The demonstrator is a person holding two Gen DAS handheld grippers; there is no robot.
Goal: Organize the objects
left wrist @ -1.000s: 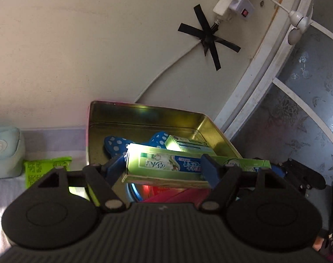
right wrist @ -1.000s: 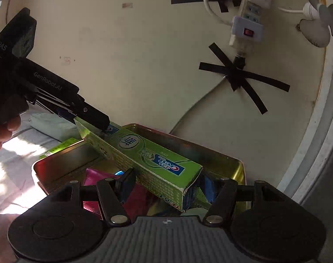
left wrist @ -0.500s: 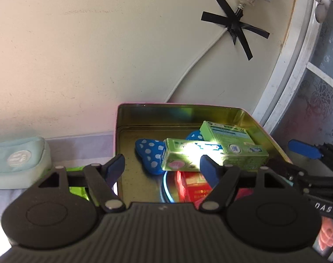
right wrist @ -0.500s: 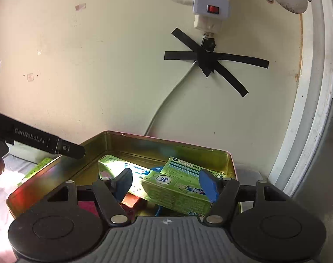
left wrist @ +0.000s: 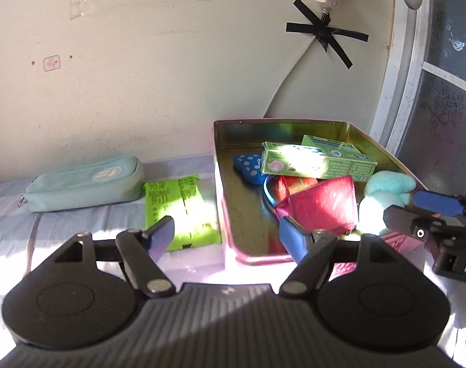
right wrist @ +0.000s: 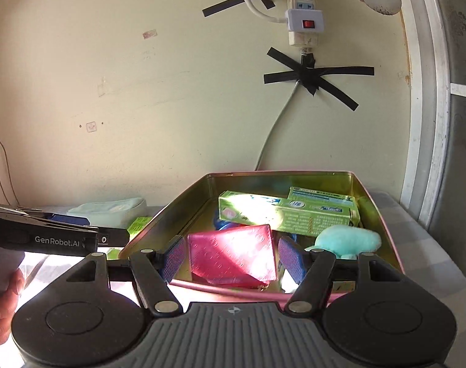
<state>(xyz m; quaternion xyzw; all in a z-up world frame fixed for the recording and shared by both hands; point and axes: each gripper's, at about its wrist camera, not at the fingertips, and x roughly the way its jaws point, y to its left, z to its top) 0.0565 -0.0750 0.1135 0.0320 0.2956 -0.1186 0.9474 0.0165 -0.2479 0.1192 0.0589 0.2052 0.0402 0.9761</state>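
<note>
Left gripper (left wrist: 227,239) is spread wide, empty; I judge the flat bright-green plastic packet (left wrist: 180,211) just ahead, lengthwise to me, is nearest.

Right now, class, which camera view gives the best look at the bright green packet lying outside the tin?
The left wrist view: the green packet lies flat, nearly whole, between the pencil case and the tin. In the right wrist view only slivers of it peek out behind the left gripper and the tin's wall.
</note>
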